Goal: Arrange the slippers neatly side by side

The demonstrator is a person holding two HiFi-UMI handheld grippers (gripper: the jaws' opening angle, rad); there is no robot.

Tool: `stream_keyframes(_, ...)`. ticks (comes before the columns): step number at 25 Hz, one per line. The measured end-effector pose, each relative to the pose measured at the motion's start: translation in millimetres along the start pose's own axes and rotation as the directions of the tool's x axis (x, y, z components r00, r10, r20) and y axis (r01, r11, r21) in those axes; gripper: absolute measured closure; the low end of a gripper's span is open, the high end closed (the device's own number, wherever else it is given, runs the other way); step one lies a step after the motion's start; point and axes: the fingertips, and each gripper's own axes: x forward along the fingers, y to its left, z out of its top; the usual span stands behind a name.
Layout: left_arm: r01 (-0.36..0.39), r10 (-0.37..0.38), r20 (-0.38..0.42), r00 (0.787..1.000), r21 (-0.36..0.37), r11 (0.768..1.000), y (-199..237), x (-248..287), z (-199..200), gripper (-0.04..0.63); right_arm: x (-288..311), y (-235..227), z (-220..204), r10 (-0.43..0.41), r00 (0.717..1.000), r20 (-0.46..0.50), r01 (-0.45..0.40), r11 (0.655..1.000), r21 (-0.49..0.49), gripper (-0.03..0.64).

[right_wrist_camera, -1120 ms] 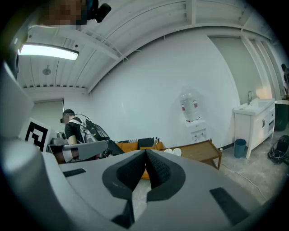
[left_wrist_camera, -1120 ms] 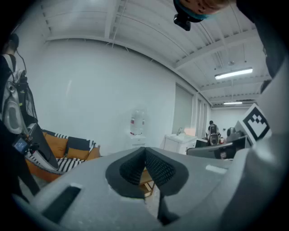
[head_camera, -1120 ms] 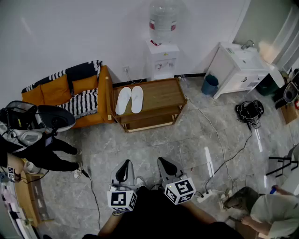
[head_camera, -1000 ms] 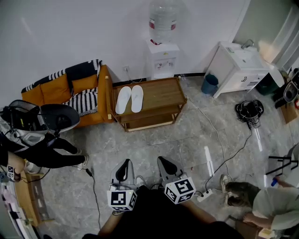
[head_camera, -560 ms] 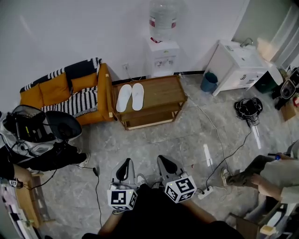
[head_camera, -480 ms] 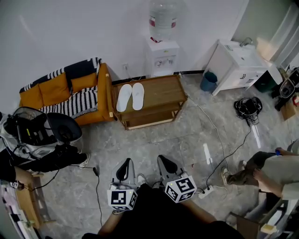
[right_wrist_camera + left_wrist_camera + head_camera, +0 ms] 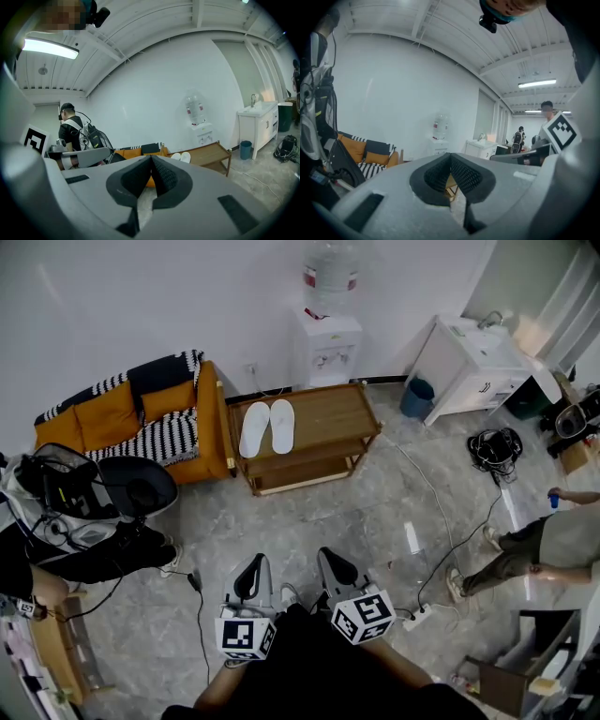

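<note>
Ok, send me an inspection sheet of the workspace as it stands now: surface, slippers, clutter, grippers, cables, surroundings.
Surface: low wooden table, top bare except at its left end.
Job's things: left slipper and right slipper, white, side by side on the table, near ends slightly splayed.
Clutter: nothing seen on the table.
Grippers: left gripper and right gripper both shut, empty, low by the person's body, far from the table.
Cables: black cable on the floor; power strip with lead; coiled cable.
Surroundings: orange sofa, water dispenser, sink cabinet, person at left, person at right.
</note>
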Motion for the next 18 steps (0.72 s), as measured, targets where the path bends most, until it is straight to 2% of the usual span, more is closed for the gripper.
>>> stream_keyframes(3,0.012,-0.012,0.005,1.000,-0.002,1.000,13,2,3,0.580,11,7,-1,-0.014,1.000,-0.004,0.014,1.000,0.003,0.604)
stream_keyframes(8,0.012,-0.012,0.014,1.000,-0.006,1.000,8,-5,-8,0.580,3,8,-13,-0.008,1.000,-0.007,0.008,1.000,-0.008,0.604)
stream_keyframes(18,-0.010,0.010,0.016,1.000,-0.010,1.000,20,47,1,0.580,51,-23,8,0.020,1.000,0.001,-0.020,1.000,-0.011,0.604)
